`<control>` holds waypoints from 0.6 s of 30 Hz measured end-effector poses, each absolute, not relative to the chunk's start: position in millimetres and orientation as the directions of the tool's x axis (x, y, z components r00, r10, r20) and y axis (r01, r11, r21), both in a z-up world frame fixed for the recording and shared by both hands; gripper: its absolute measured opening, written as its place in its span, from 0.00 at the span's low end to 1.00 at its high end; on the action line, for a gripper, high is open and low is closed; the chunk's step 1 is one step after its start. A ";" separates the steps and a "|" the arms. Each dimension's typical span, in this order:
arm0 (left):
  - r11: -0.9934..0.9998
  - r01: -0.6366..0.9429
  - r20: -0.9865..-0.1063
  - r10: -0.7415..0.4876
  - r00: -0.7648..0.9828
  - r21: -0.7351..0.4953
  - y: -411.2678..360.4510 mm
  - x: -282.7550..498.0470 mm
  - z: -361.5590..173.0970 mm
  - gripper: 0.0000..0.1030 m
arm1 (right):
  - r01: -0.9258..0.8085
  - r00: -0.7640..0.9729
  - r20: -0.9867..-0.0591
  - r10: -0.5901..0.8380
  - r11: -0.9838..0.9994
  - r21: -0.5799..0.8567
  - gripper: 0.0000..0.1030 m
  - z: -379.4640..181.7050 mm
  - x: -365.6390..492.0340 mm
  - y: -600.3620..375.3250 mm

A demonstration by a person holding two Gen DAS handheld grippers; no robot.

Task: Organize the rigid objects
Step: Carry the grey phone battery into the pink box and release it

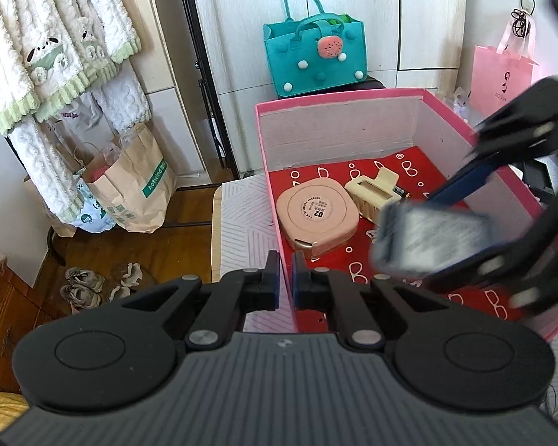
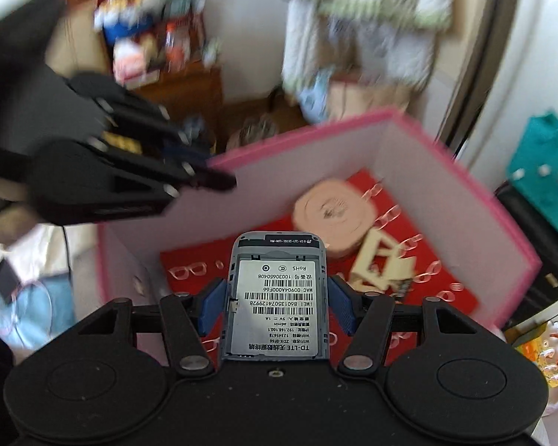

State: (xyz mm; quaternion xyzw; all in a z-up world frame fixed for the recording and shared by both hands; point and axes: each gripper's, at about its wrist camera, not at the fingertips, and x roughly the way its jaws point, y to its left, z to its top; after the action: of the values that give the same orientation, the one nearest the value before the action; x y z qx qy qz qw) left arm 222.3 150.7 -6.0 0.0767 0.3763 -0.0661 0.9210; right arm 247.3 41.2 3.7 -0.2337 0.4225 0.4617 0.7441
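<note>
Right now the right gripper [image 2: 275,306] is clamped on a grey pocket router [image 2: 277,297], its 2 blue pads [image 2: 212,306] pressing the device's long sides, with the barcode label facing up. It hangs above the open pink box [image 1: 353,119], over the red patterned lining [image 1: 338,260]. On that lining lie a pink tape measure [image 1: 318,217] and, touching it, a cream hair claw [image 1: 372,193]. The left gripper [image 1: 285,278] is pinched tight on the box's near wall, 1 finger outside and 1 inside. A teal felt bag [image 1: 314,59] stands beyond the box.
</note>
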 end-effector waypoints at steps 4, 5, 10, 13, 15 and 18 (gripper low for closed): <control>0.981 0.187 -0.703 -0.098 0.704 0.050 157.1 223.4 -7.0 0.06 | -0.922 0.141 -0.906 0.399 0.386 0.027 0.63 -22.1 255.3 66.9; 0.981 0.189 -0.703 -0.105 0.703 0.042 158.7 223.4 -7.2 0.06 | -0.931 0.126 -0.915 0.384 0.364 0.025 0.63 -26.9 256.1 72.8; 0.979 0.202 -0.703 -0.124 0.700 0.028 163.4 224.4 -7.3 0.06 | -0.958 0.086 -0.938 0.336 0.285 0.014 0.63 -39.5 262.7 95.5; 0.978 0.210 -0.703 -0.136 0.698 0.019 166.1 225.8 -7.3 0.07 | -0.967 0.085 -0.940 0.329 0.256 0.002 0.63 -41.9 268.9 101.6; 0.977 0.213 -0.702 -0.141 0.698 0.015 166.7 225.4 -7.7 0.07 | -0.971 0.100 -0.942 0.320 0.238 -0.022 0.62 -43.7 271.7 103.5; 0.976 0.216 -0.700 -0.148 0.699 0.009 168.2 224.8 -8.2 0.07 | -0.973 0.138 -0.939 0.314 0.220 -0.069 0.62 -44.2 274.1 104.4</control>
State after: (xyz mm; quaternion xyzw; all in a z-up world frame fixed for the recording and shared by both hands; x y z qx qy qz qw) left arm 224.8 168.2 -8.2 0.0453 0.3752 -0.0988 0.9205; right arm 274.1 104.4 -44.2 -0.3817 0.4319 0.4945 0.6505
